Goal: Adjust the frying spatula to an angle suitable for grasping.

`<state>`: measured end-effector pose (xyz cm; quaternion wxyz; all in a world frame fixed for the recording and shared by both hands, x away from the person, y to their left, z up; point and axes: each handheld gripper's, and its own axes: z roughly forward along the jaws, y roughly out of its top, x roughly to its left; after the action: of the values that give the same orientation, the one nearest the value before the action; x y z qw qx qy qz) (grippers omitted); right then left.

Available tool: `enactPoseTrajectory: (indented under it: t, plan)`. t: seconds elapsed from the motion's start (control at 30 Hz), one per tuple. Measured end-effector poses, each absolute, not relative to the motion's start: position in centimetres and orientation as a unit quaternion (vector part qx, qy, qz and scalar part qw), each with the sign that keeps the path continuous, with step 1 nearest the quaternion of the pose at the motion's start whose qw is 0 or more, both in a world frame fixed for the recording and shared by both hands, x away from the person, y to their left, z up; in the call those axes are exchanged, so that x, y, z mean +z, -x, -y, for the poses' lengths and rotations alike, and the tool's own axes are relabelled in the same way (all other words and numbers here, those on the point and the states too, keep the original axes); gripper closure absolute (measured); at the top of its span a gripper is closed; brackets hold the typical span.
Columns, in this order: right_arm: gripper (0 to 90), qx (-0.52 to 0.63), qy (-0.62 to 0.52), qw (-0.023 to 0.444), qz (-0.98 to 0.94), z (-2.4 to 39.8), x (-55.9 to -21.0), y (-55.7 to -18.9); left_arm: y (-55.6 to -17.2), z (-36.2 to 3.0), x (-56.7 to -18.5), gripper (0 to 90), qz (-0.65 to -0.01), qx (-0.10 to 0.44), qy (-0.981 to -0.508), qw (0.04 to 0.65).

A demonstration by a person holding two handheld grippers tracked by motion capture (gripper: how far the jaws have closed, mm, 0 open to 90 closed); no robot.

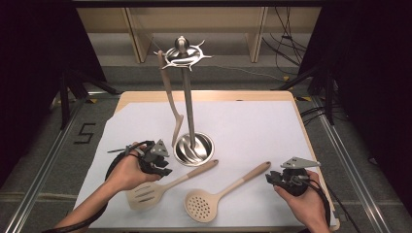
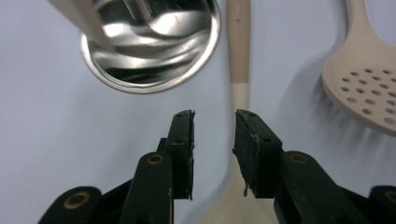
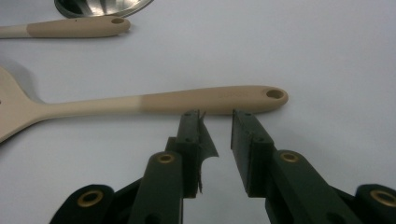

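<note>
Both grippers' jaws stand apart: left gripper (image 1: 156,164) points down over the spatula (image 1: 163,186), right gripper (image 1: 281,178) hovers low.

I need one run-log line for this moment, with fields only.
left hand-held gripper: open over slotted spatula neck | right hand-held gripper: open near skimmer handle | utensil stand: one utensil hanging

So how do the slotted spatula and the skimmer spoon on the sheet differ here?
The slotted spatula has a squarish head with long slots; the skimmer spoon has a round head with small holes. The spatula lies under the left gripper, whose open jaws stand over its neck; the skimmer's handle end lies just ahead of the right gripper, untouched. Both lie flat, beige with darker handles.
</note>
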<state>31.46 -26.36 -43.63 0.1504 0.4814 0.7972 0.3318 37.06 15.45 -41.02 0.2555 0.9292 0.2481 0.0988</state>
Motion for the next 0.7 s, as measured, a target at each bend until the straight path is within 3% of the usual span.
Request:
enactPoseTrajectory:
  t: [0.17, 0.7]
  plan:
    - [73.5, 0.335, -0.475, 0.157, -0.799, 26.4, -43.7, -31.5, -37.1, -14.9, -41.5, 66.7, -0.219, 0.088, -0.947, 0.22]
    - [73.5, 0.331, -0.48, 0.152, -0.798, 26.3, -43.7, -31.5, -37.5, -12.8, -43.5, 66.0, -0.208, 0.051, -0.959, 0.184]
